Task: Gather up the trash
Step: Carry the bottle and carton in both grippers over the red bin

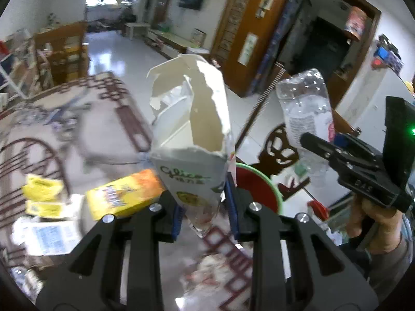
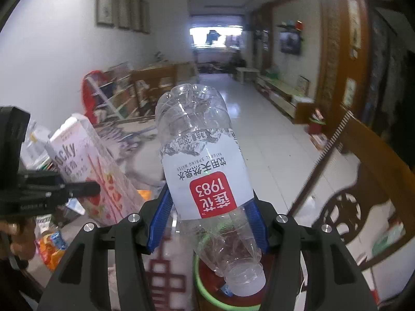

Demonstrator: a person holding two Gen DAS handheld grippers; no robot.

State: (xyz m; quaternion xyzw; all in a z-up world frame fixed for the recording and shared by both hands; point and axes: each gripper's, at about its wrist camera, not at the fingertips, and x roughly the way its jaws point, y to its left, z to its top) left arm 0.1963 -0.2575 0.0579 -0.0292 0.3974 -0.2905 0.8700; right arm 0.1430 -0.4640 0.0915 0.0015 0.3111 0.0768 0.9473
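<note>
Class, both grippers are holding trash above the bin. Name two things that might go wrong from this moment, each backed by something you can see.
1. The bottle hangs cap-down, tilted over the bin rim; released now, it may strike the green edge and bounce out.
2. The left gripper pinches only the bottom of the torn box, which looks beside the bin, not above it. It may slip or drop onto the table.

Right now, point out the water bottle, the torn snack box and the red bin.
water bottle (image 2: 207, 178): right wrist view, on its white label.
torn snack box (image 1: 189, 178): left wrist view, on its printed front.
red bin (image 1: 255, 189): left wrist view, on its inner wall.
</note>
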